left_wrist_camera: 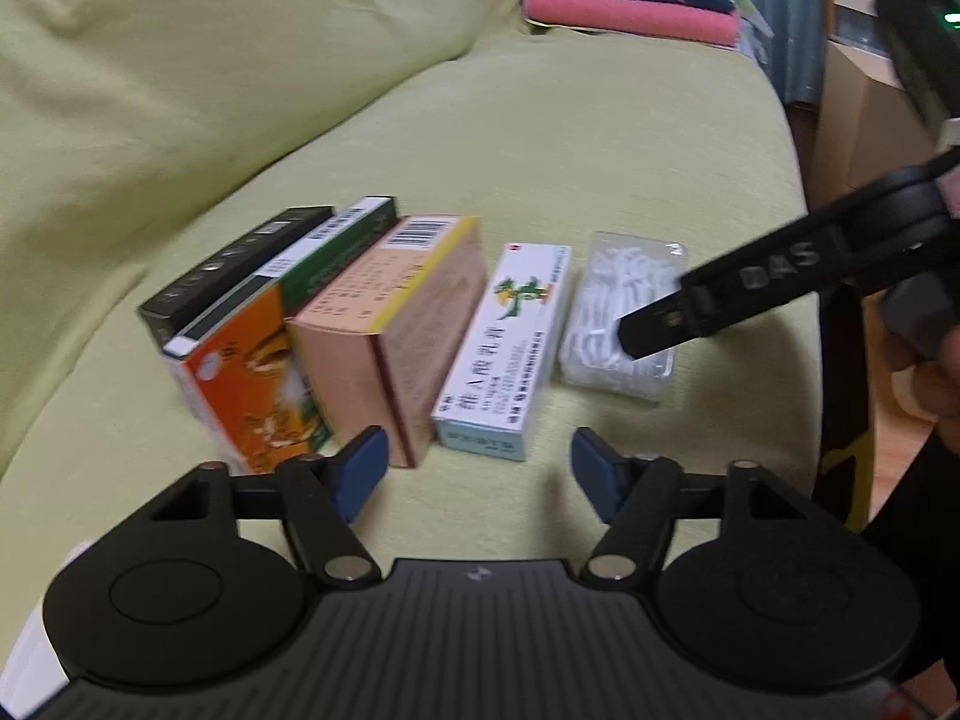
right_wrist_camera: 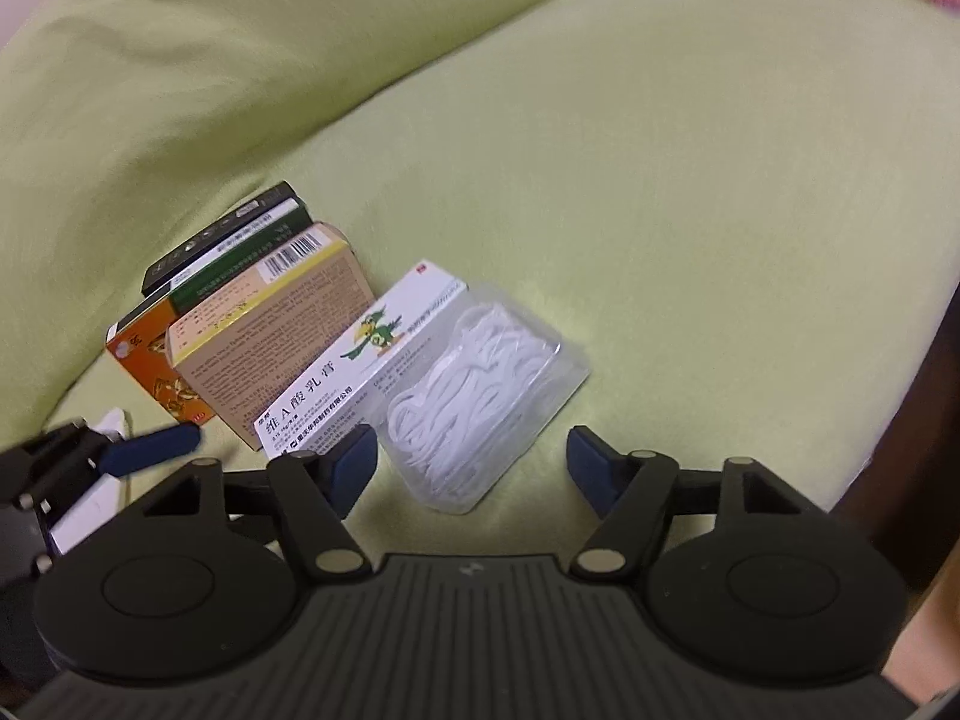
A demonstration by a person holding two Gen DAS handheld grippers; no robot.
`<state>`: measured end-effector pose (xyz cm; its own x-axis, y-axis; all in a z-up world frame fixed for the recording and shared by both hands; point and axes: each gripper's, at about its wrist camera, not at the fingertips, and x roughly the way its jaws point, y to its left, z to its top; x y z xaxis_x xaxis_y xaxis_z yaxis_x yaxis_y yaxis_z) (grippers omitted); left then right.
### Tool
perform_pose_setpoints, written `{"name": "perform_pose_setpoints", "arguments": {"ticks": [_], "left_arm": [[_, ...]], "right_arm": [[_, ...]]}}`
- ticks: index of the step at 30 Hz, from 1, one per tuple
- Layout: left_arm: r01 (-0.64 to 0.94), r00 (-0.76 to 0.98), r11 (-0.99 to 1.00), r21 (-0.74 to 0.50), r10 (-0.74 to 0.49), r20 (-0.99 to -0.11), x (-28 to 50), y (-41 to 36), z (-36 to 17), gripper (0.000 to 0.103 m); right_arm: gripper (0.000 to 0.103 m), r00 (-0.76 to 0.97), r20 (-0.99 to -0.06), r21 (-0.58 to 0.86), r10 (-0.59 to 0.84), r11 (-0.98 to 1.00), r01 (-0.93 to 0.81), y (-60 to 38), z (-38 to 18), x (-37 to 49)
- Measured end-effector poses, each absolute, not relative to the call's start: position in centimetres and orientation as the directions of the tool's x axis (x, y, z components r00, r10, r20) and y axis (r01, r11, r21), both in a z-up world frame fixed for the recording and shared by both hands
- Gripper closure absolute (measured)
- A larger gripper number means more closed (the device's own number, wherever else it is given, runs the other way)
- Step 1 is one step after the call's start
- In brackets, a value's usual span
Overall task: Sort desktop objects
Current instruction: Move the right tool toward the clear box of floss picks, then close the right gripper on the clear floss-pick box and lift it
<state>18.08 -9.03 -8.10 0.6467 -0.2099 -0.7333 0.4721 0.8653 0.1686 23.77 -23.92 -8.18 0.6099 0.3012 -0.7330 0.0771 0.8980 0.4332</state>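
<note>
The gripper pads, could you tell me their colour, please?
Dark blue pads, clearest in the right wrist view.

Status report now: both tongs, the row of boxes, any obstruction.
Left tongs open, empty. Right tongs open, over clear floss-pick case. Boxes lined up beside white box on green cushion. Nothing blocking.

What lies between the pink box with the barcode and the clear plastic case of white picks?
The white box with the green bird lies between the pink box and the clear case, seen in both wrist views.

Right gripper (right_wrist_camera: 471,468) jaws apart near clear floss-pick case (right_wrist_camera: 480,396), beside white box (right_wrist_camera: 354,372)
</note>
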Motion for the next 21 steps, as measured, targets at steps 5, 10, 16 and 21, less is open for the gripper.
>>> {"name": "perform_pose_setpoints", "arguments": {"ticks": [5, 10, 16, 21], "left_arm": [[0.481, 0.645, 0.859, 0.177, -0.210, -0.735, 18.7, -9.5, -8.6, 0.037], [0.475, 0.641, 0.863, 0.171, -0.206, -0.739, 19.0, -9.5, -9.1, 0.037], [0.489, 0.633, 0.854, 0.177, -0.208, -0.746, 18.8, -9.4, -9.5, 0.037], [0.497, 0.631, 0.850, 0.176, -0.215, -0.745, 18.7, -9.7, -9.5, 0.037]], "right_arm": [[0.036, 0.631, -0.717, 0.443, 0.297, 0.893, 0.083, -23.7, -8.4, 24.1], [0.038, 0.648, -0.710, 0.426, 0.275, 0.900, 0.086, -23.4, -8.3, 24.2], [0.063, 0.679, -0.677, 0.487, 0.285, 0.865, 0.122, -24.6, -7.9, 23.3], [0.066, 0.708, -0.629, 0.524, 0.321, 0.848, 0.081, -24.5, -7.0, 22.5]]}}
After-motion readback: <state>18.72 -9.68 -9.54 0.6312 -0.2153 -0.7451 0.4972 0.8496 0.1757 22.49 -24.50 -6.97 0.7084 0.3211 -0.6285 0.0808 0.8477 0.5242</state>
